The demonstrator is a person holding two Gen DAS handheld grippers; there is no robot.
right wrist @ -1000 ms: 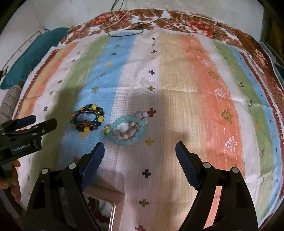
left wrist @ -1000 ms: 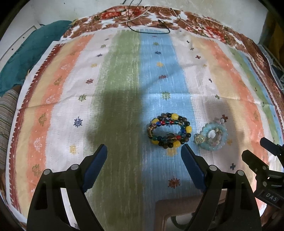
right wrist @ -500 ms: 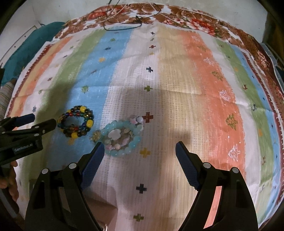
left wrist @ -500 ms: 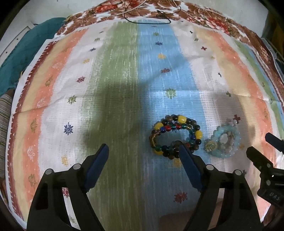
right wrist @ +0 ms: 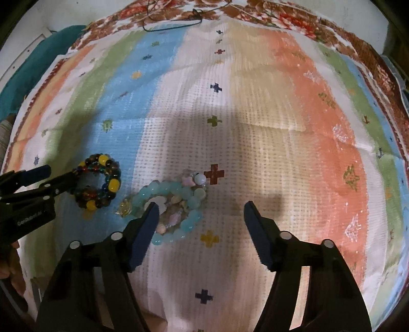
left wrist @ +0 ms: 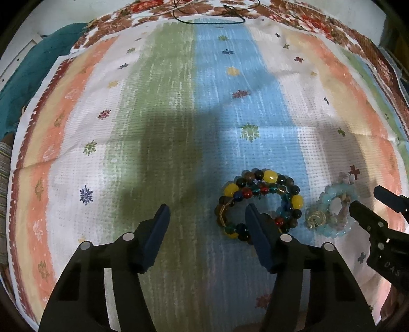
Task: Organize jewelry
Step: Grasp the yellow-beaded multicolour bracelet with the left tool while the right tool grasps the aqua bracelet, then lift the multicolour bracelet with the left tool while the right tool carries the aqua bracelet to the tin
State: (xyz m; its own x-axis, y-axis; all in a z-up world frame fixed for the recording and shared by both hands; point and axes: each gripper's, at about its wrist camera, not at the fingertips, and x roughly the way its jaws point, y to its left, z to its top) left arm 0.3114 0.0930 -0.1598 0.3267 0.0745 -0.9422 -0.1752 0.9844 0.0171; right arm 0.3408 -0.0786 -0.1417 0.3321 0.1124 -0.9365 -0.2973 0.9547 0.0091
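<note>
Two beaded bracelets lie just beside each other on a striped, patterned cloth (left wrist: 163,107) covering the surface. The multicoloured bracelet (left wrist: 258,204), strung with dark, yellow, red and blue beads, sits lower right of centre in the left wrist view, on the blue stripe. The pale aqua bracelet (right wrist: 173,206), with shell and pink beads and a gold charm, sits at lower centre-left in the right wrist view.

The left gripper (left wrist: 207,219) hovers with its jaws wide apart, holding nothing; its right finger overlaps the near edge of the multicoloured bracelet (right wrist: 98,181), though contact cannot be judged. The right gripper (right wrist: 202,217) likewise has its jaws spread and empty, its left finger crossing over the aqua bracelet (left wrist: 332,212).

Each gripper appears at the edge of the other's view. A thin black cord (left wrist: 209,20) lies at the top of the frame near the cloth's floral border, and a teal fabric (right wrist: 33,66) shows at upper left.
</note>
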